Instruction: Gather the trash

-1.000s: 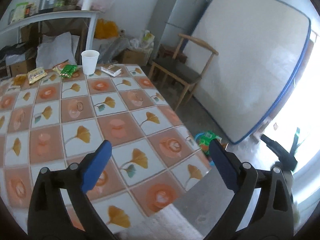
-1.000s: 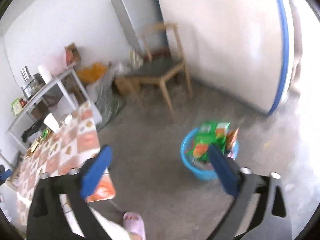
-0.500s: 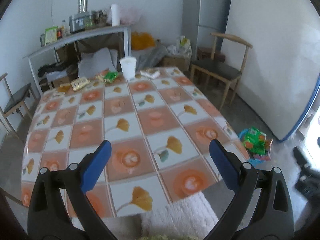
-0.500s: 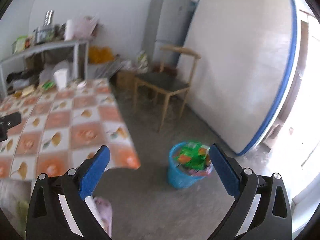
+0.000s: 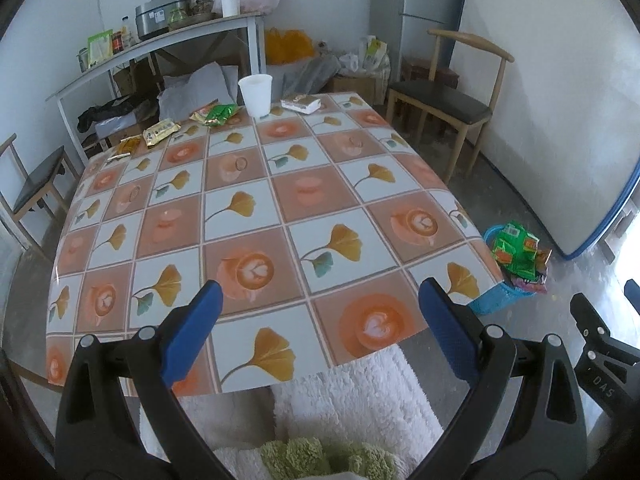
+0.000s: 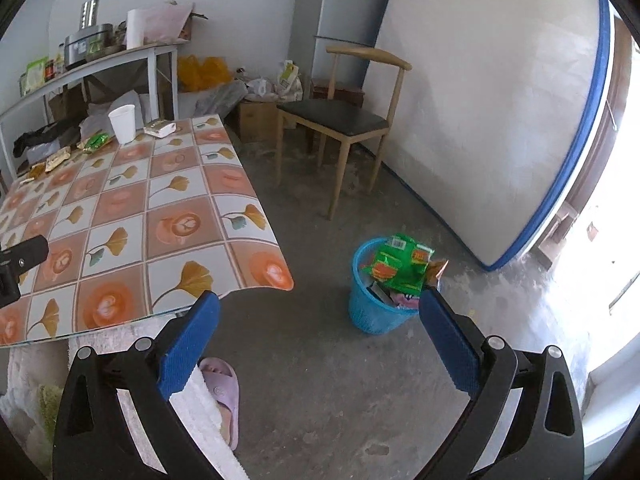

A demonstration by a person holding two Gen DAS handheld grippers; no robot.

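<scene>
Currently, the remaining trash lies in a row along the far edge of the surface: a green wrapper, two yellow packets to its left, a white packet to the right, and an upright paper cup between green wrapper and white packet. All sit well apart from both tools, probably out of reach without leaning in or walking round.

The blue bin stands on the floor just off the near right corner of the surface, heaped above its rim with green wrappers. It likely stands there to sit within the right arm's swing.

The left tongs hover over the near edge, spread wide, holding nothing. The right tongs point at the floor between surface and bin, likewise spread and empty.

Clearances:
- The middle of the surface is bare and allows a straight forward reach.
- Open floor surrounds the bin.
- A wooden chair stands beyond the far right corner, limiting passage there.
- A slipper lies near the right tool.
- Further drops may slide off the overfull bin.
</scene>
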